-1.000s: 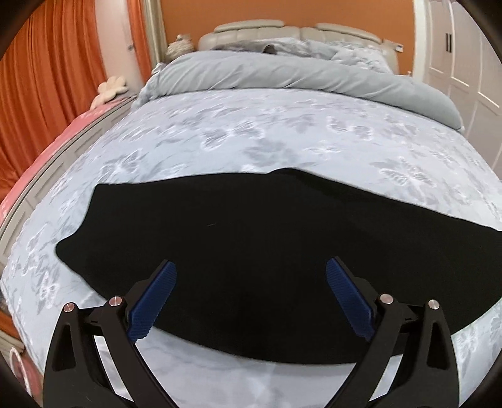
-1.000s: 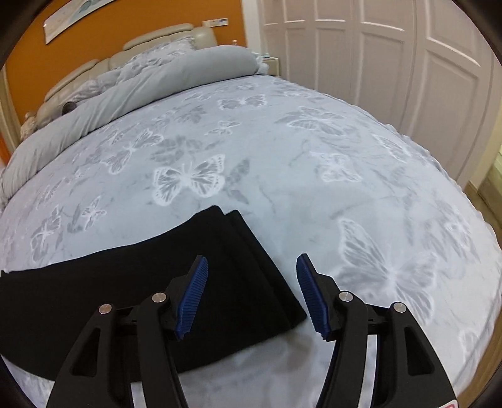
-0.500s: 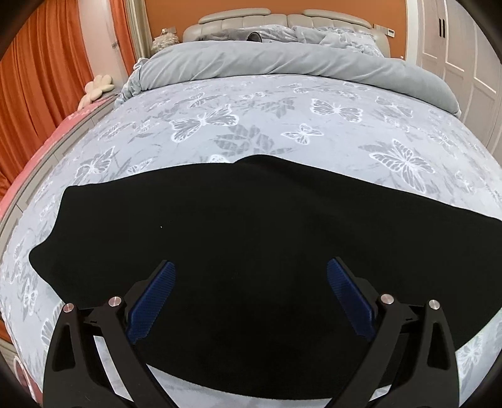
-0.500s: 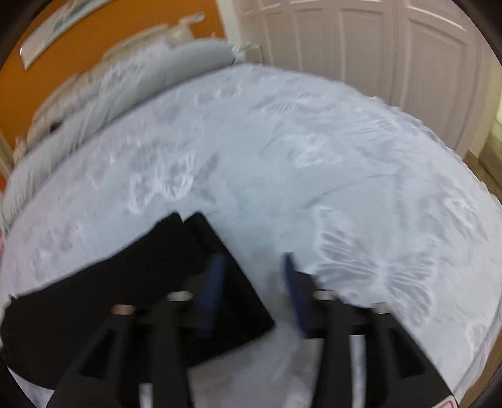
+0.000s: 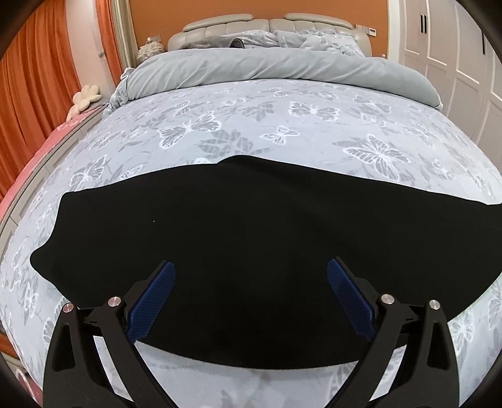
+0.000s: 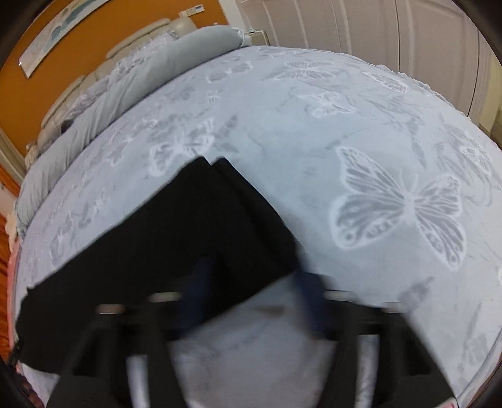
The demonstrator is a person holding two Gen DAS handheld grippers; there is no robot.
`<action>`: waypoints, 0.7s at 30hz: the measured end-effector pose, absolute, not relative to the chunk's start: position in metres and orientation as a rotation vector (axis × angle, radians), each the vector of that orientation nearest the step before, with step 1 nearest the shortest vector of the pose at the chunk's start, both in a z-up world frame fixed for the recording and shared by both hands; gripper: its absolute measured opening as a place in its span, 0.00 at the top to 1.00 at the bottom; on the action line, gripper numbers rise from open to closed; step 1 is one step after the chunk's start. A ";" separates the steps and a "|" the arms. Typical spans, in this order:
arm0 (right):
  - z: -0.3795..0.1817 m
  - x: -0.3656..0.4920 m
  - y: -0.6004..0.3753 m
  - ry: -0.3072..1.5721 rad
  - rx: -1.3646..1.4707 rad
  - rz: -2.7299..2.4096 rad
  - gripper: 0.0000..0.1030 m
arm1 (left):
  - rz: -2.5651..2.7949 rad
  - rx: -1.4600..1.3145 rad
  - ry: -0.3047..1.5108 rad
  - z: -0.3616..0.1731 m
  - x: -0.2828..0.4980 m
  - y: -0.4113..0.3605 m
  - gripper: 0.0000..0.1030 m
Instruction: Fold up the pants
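Note:
Black pants (image 5: 251,238) lie flat across the bed, folded lengthwise, running left to right. My left gripper (image 5: 251,292) is open and empty, its blue pads above the pants' near middle. In the right wrist view the leg ends of the pants (image 6: 200,232) lie at the centre left. My right gripper (image 6: 251,295) is blurred by motion, open and empty, straddling the near corner of the leg ends.
The bed is covered by a pale blue butterfly-print blanket (image 5: 313,131). A grey rolled duvet (image 5: 276,69) and pillows lie at the headboard. Orange curtains (image 5: 37,78) hang at the left, white wardrobe doors (image 6: 376,28) at the right.
The left gripper has lifted and drawn back a little, staying wide open. The right gripper has moved quickly forward and down toward the leg ends, its view tilting and blurring.

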State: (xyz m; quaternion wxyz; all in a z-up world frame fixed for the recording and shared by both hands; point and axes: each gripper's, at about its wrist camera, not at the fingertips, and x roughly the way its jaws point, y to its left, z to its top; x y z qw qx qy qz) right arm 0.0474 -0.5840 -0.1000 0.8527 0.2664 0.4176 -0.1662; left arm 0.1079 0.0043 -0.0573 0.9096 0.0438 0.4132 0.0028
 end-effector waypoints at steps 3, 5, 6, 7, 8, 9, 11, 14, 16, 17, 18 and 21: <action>-0.079 0.051 -0.573 0.810 0.579 -0.337 0.85 | 0.019 0.062 0.852 -0.052 0.108 0.016 0.07; -0.050 0.055 -0.550 0.735 0.543 -0.282 0.85 | 0.024 0.027 0.854 -0.049 0.109 0.027 0.07; -0.035 0.058 -0.536 0.699 0.533 -0.246 0.85 | 0.025 0.009 0.854 -0.047 0.108 0.031 0.07; -0.021 0.060 -0.520 0.666 0.531 -0.206 0.85 | 0.028 -0.008 0.854 -0.045 0.108 0.036 0.07; -0.009 0.063 -0.503 0.639 0.526 -0.163 0.85 | 0.030 -0.025 0.854 -0.043 0.108 0.042 0.07; 0.003 0.068 -0.482 0.621 0.511 -0.110 0.85 | 0.034 -0.034 0.851 -0.041 0.107 0.046 0.07; 0.019 0.079 -0.443 0.605 0.470 -0.024 0.85 | 0.045 -0.048 0.846 -0.037 0.105 0.056 0.07; 0.033 0.095 -0.374 0.612 0.385 0.110 0.85 | 0.057 -0.063 0.838 -0.032 0.100 0.070 0.07; 0.035 0.105 -0.329 0.635 0.328 0.188 0.85 | 0.067 -0.074 0.833 -0.029 0.098 0.081 0.07; 0.033 0.111 -0.304 0.652 0.295 0.228 0.85 | 0.075 -0.081 0.832 -0.028 0.096 0.089 0.07; 0.030 0.114 -0.286 0.665 0.272 0.255 0.85 | 0.085 -0.090 0.831 -0.027 0.095 0.097 0.07; 0.014 0.124 -0.233 0.722 0.208 0.332 0.85 | 0.120 -0.124 0.831 -0.025 0.091 0.124 0.07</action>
